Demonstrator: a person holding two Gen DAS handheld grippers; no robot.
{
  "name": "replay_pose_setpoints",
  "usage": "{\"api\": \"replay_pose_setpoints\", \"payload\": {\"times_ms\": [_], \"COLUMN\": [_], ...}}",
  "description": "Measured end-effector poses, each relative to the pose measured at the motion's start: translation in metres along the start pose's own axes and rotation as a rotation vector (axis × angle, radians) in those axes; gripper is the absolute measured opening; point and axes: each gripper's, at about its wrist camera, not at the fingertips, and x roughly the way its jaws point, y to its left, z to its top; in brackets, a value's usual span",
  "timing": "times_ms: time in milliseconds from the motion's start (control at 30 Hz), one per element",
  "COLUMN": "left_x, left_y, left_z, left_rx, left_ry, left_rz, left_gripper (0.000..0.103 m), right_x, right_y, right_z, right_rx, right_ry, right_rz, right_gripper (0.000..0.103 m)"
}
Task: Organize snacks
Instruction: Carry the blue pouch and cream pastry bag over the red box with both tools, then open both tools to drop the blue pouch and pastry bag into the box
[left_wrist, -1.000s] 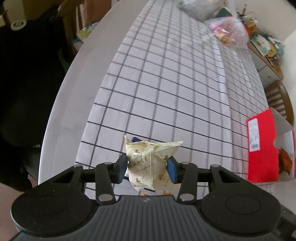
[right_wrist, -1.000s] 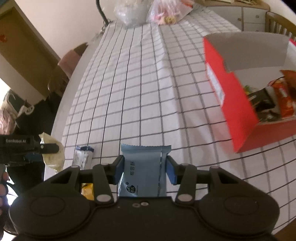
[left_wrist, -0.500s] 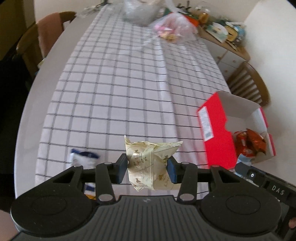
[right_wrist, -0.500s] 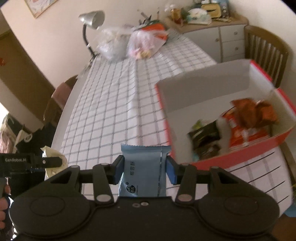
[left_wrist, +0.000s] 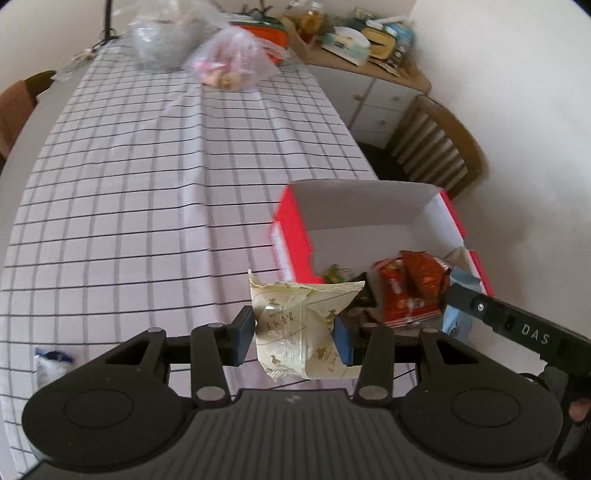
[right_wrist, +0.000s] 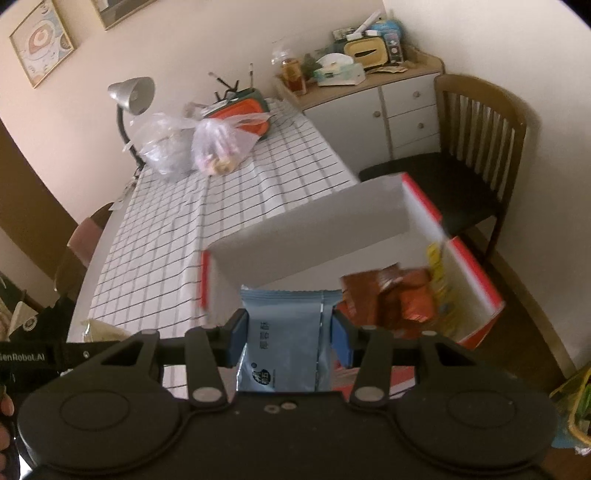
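My left gripper (left_wrist: 294, 334) is shut on a cream snack packet (left_wrist: 300, 326) printed with small gold figures, held in the air just left of the red cardboard box (left_wrist: 291, 229). A light blue snack pouch (right_wrist: 284, 343) sits clamped in my right gripper (right_wrist: 289, 341), hovering above the near end of the same red box (right_wrist: 491, 295). Orange and red snack packs (left_wrist: 410, 291) lie inside the box. The right gripper's arm and its blue pouch (left_wrist: 458, 317) show at the right of the left wrist view.
A white tablecloth with a black grid (left_wrist: 147, 184) covers the table. Two plastic bags (right_wrist: 218, 147) and an orange tray sit at the far end by a desk lamp (right_wrist: 131, 99). A small blue-white packet (left_wrist: 50, 363) lies at the near left. A wooden chair (right_wrist: 476, 140) stands right of the box.
Both grippers have swung right and risen, from over the bare cloth to the red box, each still gripping its packet. The box now fills the middle of both views.
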Motion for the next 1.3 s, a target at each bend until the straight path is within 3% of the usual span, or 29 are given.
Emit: {"api": "replay_pose_setpoints", "payload": {"times_ms": [300,533,933,1300], "left_x": [0.039,0.073,0.131,0.176], "left_y": [-0.058,-0.089,-0.107,-0.113], "left_z": [0.014,0.021,0.036,0.034], "left_rx": [0.036,0.063,0.058,0.081], "left_ry": [0.038,0.080,0.174,0.269], "left_rz": [0.014,0.059,0.123,0.180], "left_gripper": [0.044,0.044,0.044,0.044], "right_x": [0.016,0.039,0.101,0.124], "right_y": [-0.039,-0.041,-0.053,-0.068], "right_z": [0.032,0.054,0.072,0.067], "right_rx": [-0.006,-0.069,-0.102,-0.106], "right_ry": [0.001,0.026,0.155,0.239], "right_rz": [-0.013,-0.002,-0.060,-0.069], "right_gripper": [0.046,0.046,0.046,0.046]}}
